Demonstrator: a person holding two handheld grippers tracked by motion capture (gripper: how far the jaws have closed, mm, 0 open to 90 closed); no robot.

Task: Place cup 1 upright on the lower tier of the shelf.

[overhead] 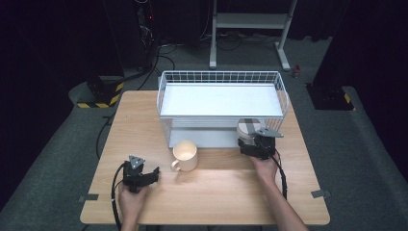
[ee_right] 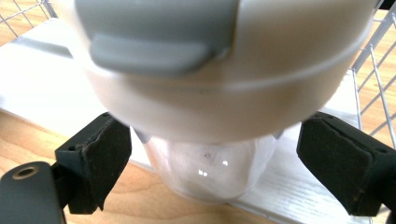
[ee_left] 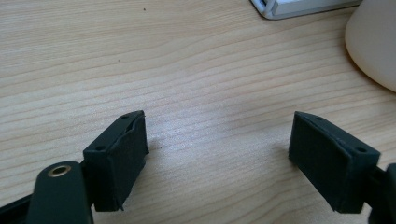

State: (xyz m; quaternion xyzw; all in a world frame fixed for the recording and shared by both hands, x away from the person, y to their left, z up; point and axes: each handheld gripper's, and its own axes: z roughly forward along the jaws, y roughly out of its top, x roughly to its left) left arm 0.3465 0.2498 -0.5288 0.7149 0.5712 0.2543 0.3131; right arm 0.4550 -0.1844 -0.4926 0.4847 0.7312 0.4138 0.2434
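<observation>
jar: while it stands between the parted jaws of the right gripper, the lidded clear jar is judged rigid, slippery.
hold: best gripped below the lid.
left gripper: jaws apart, nothing held.

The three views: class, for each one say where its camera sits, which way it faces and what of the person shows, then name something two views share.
High view: above the person's side, facing forward and down on the table; both forearms show, with the left gripper and right gripper.
Left gripper view: on the left gripper, facing bare wood between its open jaws; the mug is at the right edge.
Right gripper view: on the right gripper, facing the lidded jar between its jaws, at the wire rack.
Shared: high and left gripper views both show the mug.
</observation>
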